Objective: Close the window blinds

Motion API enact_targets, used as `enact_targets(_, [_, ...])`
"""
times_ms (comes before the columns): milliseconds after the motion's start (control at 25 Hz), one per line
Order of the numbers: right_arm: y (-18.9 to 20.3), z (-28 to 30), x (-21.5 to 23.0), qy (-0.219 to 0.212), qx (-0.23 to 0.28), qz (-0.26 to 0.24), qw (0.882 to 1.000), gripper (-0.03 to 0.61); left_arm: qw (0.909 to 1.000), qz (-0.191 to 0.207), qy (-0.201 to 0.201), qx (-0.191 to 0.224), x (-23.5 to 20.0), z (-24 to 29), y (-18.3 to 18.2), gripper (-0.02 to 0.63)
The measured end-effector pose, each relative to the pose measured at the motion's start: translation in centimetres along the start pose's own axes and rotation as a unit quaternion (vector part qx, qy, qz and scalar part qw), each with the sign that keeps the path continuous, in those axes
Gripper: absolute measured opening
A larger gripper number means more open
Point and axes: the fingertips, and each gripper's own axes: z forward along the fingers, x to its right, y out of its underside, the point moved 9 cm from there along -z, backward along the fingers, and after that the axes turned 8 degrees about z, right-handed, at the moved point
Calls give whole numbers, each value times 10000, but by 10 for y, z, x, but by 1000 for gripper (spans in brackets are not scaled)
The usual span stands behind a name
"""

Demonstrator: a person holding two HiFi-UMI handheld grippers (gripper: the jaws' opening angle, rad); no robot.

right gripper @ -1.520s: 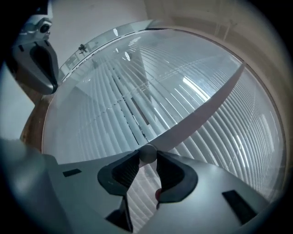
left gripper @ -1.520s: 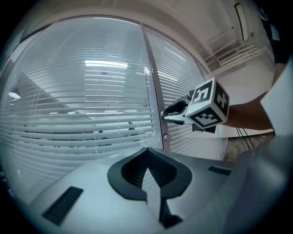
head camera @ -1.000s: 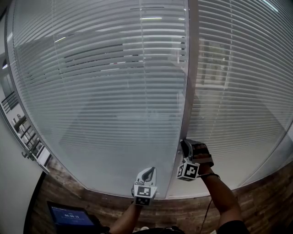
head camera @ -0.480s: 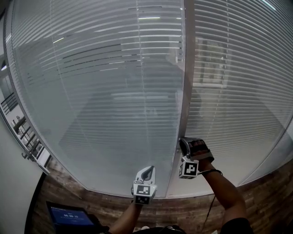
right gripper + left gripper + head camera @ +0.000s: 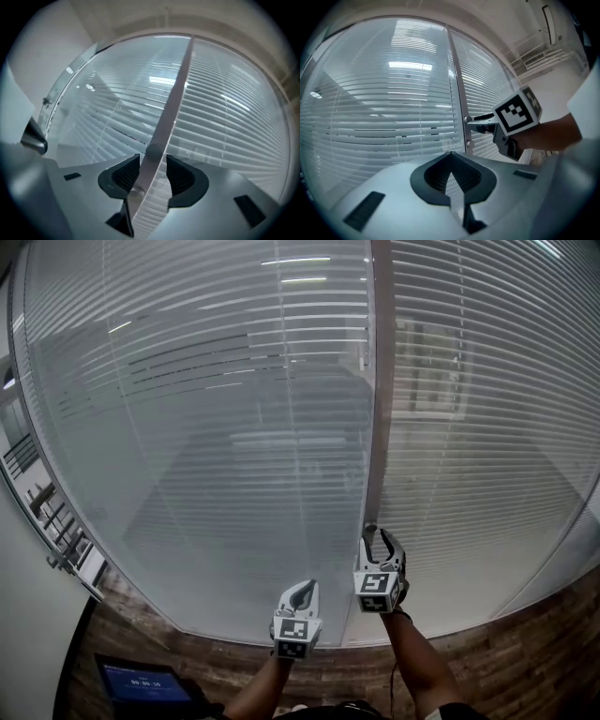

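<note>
White slatted blinds [image 5: 234, 427] hang behind curved glass, and a grey mullion [image 5: 380, 381] parts them from the right pane's blinds [image 5: 487, 427]. A small round knob [image 5: 153, 150] sits low on the mullion. My right gripper [image 5: 379, 538] stands upright at the mullion. Its jaws are opening, with the knob between them and a gap on each side. In the right gripper view the right gripper [image 5: 153, 160] straddles the mullion [image 5: 171, 108]. My left gripper [image 5: 301, 590] hovers lower left, shut and empty, clear of the glass. The left gripper view shows the right gripper [image 5: 480, 123] at the knob [image 5: 467, 120].
A dark screen [image 5: 141, 681] lies at the bottom left. A brown wood-patterned band [image 5: 525, 652] runs below the glass. A metal rail fitting [image 5: 56, 521] shows at the far left beside a white wall.
My right gripper has turned from tilted to upright and shifted slightly left, and its jaws have spread off the knob. The left pane's slats look flatter. The left gripper has not moved.
</note>
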Motion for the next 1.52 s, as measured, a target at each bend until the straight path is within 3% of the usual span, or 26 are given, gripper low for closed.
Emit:
enact_targets(120, [0,2,5,154,111,810,9965,164,10000,92,9,-28,1,-2,-1,0])
enact_targets(320, [-10,6,10,71,8,1426,9898,163,9999,100,84,100,5,-5,-1,0])
enact_targets(760, [-15,8,10,41,-94,1452,9893,127,9999,4,32,-113,-1,-8,3,0])
enact_targets(960, [-22,7,13,-224,-277,1100,9933,126,9999,82,115,-50,2,-8,5,0])
enact_targets(1200, [-23,10,10,-432,-404,-54,9982,123,9999,64,106,-41,-2,-10,6,0])
enact_targets(1400, [-26,7,6,-369,-506,-818,9947,123,10000,-11,43,10,-2,-10,11,0])
enact_targets(1520, [-29,5,2,-358,-598,-1490,9864,123,10000,-8,52,16,-2,-10,12,0])
